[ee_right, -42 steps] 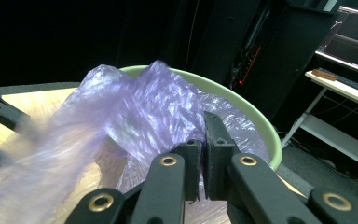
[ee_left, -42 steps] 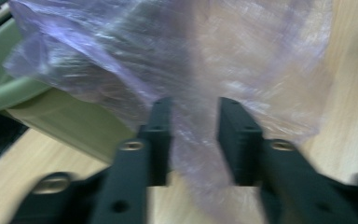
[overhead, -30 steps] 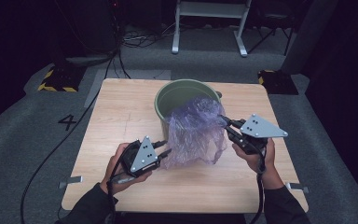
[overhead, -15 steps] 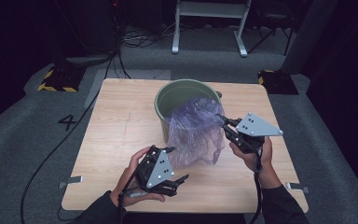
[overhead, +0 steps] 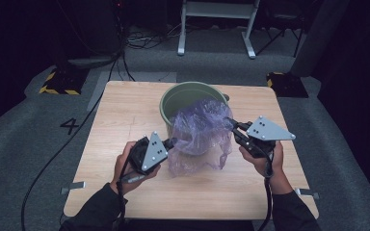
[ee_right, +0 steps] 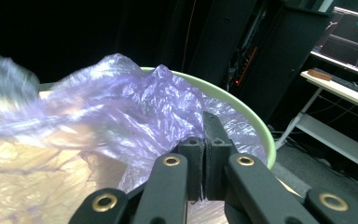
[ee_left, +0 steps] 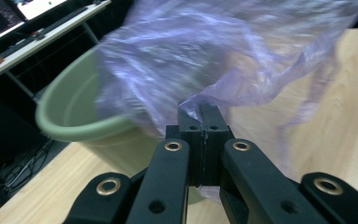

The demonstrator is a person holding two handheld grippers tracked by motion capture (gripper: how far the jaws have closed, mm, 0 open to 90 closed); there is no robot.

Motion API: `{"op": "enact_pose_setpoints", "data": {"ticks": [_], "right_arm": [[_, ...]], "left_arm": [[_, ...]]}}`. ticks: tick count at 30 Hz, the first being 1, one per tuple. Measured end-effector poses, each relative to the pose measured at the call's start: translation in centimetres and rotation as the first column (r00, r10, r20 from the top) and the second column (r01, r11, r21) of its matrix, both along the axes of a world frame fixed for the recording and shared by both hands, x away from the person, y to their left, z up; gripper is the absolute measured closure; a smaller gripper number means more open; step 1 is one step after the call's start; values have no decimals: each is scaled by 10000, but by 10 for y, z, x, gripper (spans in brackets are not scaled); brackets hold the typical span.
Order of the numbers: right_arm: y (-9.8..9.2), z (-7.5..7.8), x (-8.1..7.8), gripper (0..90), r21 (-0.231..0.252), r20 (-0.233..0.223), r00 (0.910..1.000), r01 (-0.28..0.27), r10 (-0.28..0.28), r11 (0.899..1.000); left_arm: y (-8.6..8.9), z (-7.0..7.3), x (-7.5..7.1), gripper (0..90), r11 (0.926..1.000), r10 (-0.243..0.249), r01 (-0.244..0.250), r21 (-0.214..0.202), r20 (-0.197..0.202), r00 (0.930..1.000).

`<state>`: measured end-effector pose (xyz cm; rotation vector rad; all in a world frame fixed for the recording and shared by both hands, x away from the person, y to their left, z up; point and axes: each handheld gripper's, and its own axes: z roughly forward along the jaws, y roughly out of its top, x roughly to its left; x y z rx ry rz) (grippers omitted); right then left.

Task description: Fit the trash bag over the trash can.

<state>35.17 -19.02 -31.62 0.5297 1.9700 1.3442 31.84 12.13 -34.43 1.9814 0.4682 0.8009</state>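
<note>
A crumpled translucent purple plastic bag (overhead: 200, 132) hangs between my two grippers, just in front of a green bucket (overhead: 183, 89) and partly over its rim. My left gripper (overhead: 172, 142) is at the bag's left side. Its jaws have just been closing and are now shut on a fold of the film. In the left gripper view the left gripper (ee_left: 204, 109) pinches the bag (ee_left: 205, 51) beside the bucket (ee_left: 74, 126). My right gripper (overhead: 231, 123) is shut on the bag's right edge. In the right gripper view the right gripper (ee_right: 205, 126) holds the bag (ee_right: 121, 102) in front of the bucket rim (ee_right: 256, 121).
The bucket stands at the far middle of a wooden table (overhead: 125, 110). A cable (overhead: 53, 159) trails off the table's left onto grey carpet. A white stand (overhead: 217, 29) and dark equipment sit beyond the far edge.
Half a second ago the left gripper was lower, nearer the front edge and off the bag. It has moved back up to the bag's left side and shut on it. The right gripper stayed put.
</note>
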Motion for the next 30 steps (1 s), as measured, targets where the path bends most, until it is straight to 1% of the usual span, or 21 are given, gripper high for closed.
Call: {"op": "enact_pose_setpoints", "data": {"ticks": [2, 3, 4, 5, 7, 8, 10, 11, 12, 13, 14, 16, 18, 20, 23, 24, 26, 27, 30], "right_arm": [[-1, 0, 2, 874, 42, -15, 10000, 61, -61, 10000], [-1, 0, 4, 867, -1, 13, 9999, 130, -130, 9999], [-2, 0, 6, 863, -40, 22, 9997, 227, -227, 9997], [-3, 0, 8, 860, 1, -38, 9996, 280, -280, 9996], [-6, 1, 14, 846, 51, -179, 9990, 420, -419, 9991], [-7, 2, 18, 836, 54, -240, 9984, 504, -503, 9987], [-8, 2, 24, 826, 21, -268, 9971, 717, -716, 9974], [-9, 3, 27, 804, -19, -268, 9962, 830, -830, 9965], [-9, 3, 30, 776, -29, -261, 9951, 954, -954, 9954], [-9, 3, 30, 776, -29, -261, 9951, 954, -954, 9954], [-11, 4, 39, 776, -45, -317, 9918, 1241, -1241, 9923], [-14, 5, 46, 776, 72, -414, 9891, 1420, -1416, 9898], [-16, 6, 54, 795, 111, -510, 9870, 1532, -1525, 9881], [-16, 6, 60, 826, 39, -530, 9862, 1570, -1565, 9876], [-12, 5, 70, 849, -280, -415, 9842, 1708, -1718, 9849], [-12, 5, 73, 849, -309, -432, 9846, 1684, -1696, 9852], [-10, 4, 80, 838, -470, -402, 9821, 1818, -1838, 9822], [-9, 3, 83, 825, -469, -448, 9816, 1838, -1858, 9819], [-8, -1, 95, 800, -565, -591, 9767, 2029, -2061, 9776]], "left_arm": [[7, 6, 9, 898, 9998, 131, -130, -175, 31, 9999], [11, 9, 13, 898, 9993, 182, -183, -338, -27, 9998], [15, 12, 19, 898, 9985, 169, -178, -521, -175, 9997], [18, 15, 24, 898, 9979, 208, -224, -612, -267, 9994], [24, 20, 32, 898, 9970, 371, -389, -673, -285, 9989], [26, 22, 37, 898, 9966, 360, -386, -733, -362, 9987], [31, 26, 47, 898, 9949, 494, -536, -849, -506, 9975], [32, 27, 51, 898, 9943, 557, -601, -882, -510, 9971], [33, 28, 55, 898, 9944, 581, -622, -859, -492, 9971], [33, 28, 55, 898, 9944, 581, -622, -859, -492, 9971], [33, 30, 63, 898, 9946, 718, -745, -724, -393, 9966], [33, 31, 72, 898, 9936, 667, -719, -870, -605, 9959], [32, 31, 82, 898, 9928, 744, -805, -893, -696, 9948], [32, 30, 91, 898, 9918, 792, -869, -940, -828, 9934], [33, 28, 103, 898, 9896, 873, -980, -1057, -1016, 9910], [33, 27, 106, 898, 9890, 948, -1054, -1038, -1026, 9902], [35, 26, 113, 898, 9884, 1022, -1127, -1019, -1033, 9894], [35, 26, 117, 898, 9883, 1083, -1188, -954, -1087, 9882], [38, 23, 128, 898, 9860, 1220, -1351, -976, -1301, 9840]]}}
